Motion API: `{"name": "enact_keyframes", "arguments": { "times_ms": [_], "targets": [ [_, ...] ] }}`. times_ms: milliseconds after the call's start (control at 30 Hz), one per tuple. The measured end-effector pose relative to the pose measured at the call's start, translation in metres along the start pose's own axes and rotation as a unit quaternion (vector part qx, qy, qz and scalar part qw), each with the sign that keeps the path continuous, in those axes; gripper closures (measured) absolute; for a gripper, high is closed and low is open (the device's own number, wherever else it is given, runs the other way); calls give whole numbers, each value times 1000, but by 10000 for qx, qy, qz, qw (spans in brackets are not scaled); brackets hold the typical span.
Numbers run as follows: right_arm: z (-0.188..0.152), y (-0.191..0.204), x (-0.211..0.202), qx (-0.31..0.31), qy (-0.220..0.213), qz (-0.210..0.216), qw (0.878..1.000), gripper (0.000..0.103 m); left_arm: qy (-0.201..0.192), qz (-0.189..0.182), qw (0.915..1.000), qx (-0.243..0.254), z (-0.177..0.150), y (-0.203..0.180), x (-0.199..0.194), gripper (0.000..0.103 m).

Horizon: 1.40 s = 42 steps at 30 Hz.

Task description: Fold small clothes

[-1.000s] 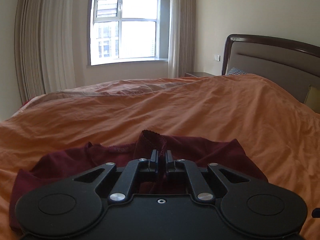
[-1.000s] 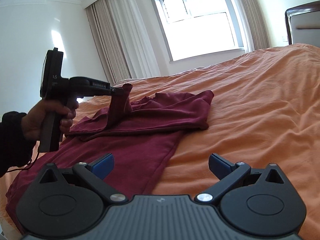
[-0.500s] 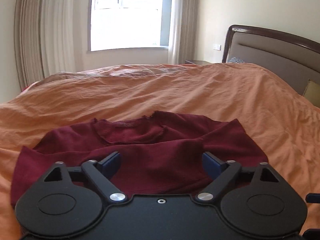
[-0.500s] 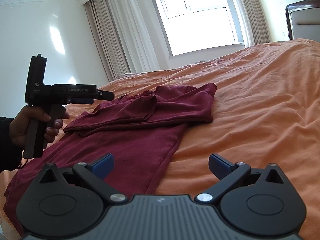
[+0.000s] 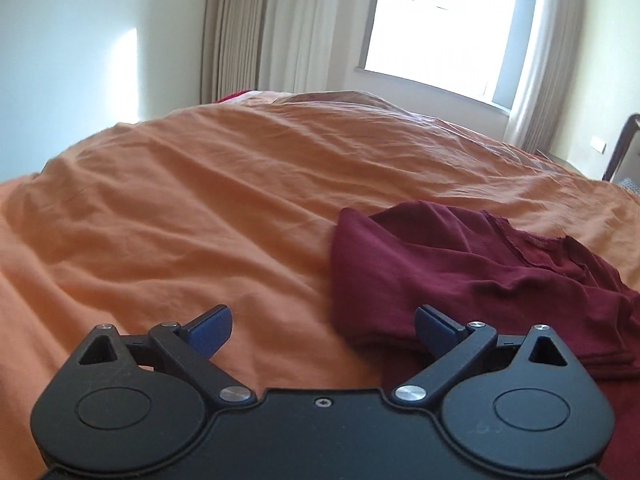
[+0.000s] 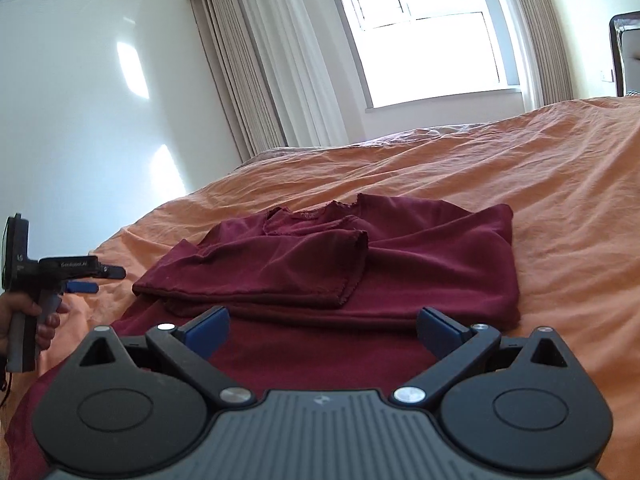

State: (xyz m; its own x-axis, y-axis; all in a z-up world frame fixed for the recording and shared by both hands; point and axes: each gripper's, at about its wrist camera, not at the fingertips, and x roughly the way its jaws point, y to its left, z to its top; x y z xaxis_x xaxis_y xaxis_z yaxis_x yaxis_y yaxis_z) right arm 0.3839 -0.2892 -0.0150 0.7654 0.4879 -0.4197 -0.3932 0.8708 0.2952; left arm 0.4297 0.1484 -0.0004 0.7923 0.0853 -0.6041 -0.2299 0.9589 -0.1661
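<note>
A big orange bedspread (image 6: 540, 184) covers the bed, and a dark red shirt (image 6: 400, 264) lies flat on it with one sleeve folded across its chest. The right gripper (image 6: 322, 330) hangs over the shirt's lower part with its fingers spread wide, holding nothing. The left gripper (image 5: 322, 328) sits beside the shirt's left edge, also spread wide and holding nothing.

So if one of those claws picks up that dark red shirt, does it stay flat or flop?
The maroon shirt will probably flop: its folded sleeve lies limp and creased. It looks thin, so likely light. Pushed across the wrinkled orange bedspread, it would probably bunch rather than slide.
</note>
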Motion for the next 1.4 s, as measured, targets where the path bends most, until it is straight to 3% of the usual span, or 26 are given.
{"name": "enact_keyframes", "arguments": {
  "times_ms": [200, 300, 367, 400, 433, 467, 533, 700, 933, 1000, 1033, 1100, 1200, 1267, 1400],
  "targets": [
    [18, 3, 60, 265, 176, -1, 9995, 28, 240, -649, 9952, -693, 2, 23, 18, 24],
    [20, 3, 79, 435, 272, -71, 9987, 44, 381, -858, 9916, -891, 2, 22, 31, 40],
    [20, 3, 88, 489, 307, -128, 9983, 54, 509, -903, 9908, -876, 4, 18, 40, 59],
    [19, 3, 92, 506, 336, -147, 9980, 62, 569, -920, 9905, -854, 5, 15, 43, 66],
    [18, 3, 94, 500, 361, -164, 9980, 76, 613, -983, 9899, -823, 6, 12, 45, 81],
    [17, 4, 96, 459, 386, -187, 9980, 91, 585, -977, 9905, -774, 6, 8, 45, 88],
    [15, 7, 97, 367, 434, -281, 9980, 98, 446, -757, 9946, -546, 9, 0, 39, 99],
    [12, 11, 96, 303, 486, -285, 9980, 103, -267, -447, 9986, -128, 13, -12, 9, 100],
    [9, 19, 97, 7, 655, -498, 9966, 103, 231, -135, 9993, -252, 4, -7, 36, 98],
    [10, 19, 92, -9, 641, -466, 9969, 101, 197, -146, 9994, -243, 1, -6, 35, 91],
    [11, 19, 89, 8, 630, -424, 9971, 99, 183, -128, 9995, -234, 0, -6, 32, 82],
    [11, 19, 80, 4, 600, -341, 9976, 89, 177, -77, 9996, -215, -1, -5, 27, 74],
    [8, 23, 60, -156, 478, -303, 9983, 56, 202, -77, 9996, -170, -4, -4, 16, 57],
    [4, 28, 43, -314, 412, -216, 9984, 44, 194, -77, 9996, -164, -6, -3, 5, 40],
    [-9, 39, 4, -666, 293, -165, 9972, 15, 129, -118, 9998, 19, -16, -5, -27, 24]
  ]
}}
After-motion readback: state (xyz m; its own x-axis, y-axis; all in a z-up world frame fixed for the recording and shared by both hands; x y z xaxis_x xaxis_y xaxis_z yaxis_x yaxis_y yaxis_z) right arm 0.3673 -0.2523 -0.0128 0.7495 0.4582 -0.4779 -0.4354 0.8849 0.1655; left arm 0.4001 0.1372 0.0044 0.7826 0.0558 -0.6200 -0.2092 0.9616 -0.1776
